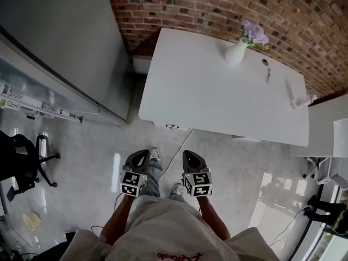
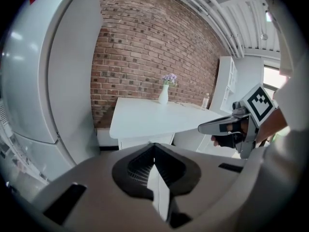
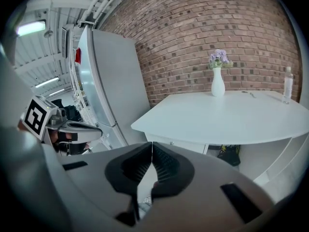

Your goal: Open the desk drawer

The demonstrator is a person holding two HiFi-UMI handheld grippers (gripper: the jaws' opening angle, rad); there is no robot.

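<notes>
**Drawer shut and untouched; task at the approach stage**

Desk drawer (image 3: 179, 144): white front with a small knob, directly under the near edge of the desk (image 3: 231, 120), just below centre in the right gripper view; front sits flush with no gap showing; judged fully closed.

Left gripper (image 2: 154, 146): jaws together, nothing between them; low centre of the head view, well apart from the desk.

Right gripper (image 3: 152, 145): jaws together, nothing between them; just beside the left one, equally far from the drawer; both point toward the desk across open floor (image 1: 239, 167).

Done: nothing beyond facing the desk.

Outstanding: reach the drawer front; part one pair of jaws; take the knob; pull outward.

Surroundings: vase of flowers (image 1: 237, 51) and bottle (image 1: 302, 100) on the desk top, upper right of the head view; brick wall (image 1: 217, 4) behind; grey cabinet (image 1: 60, 42) upper left; office chair (image 1: 24, 159) at the left edge.
</notes>
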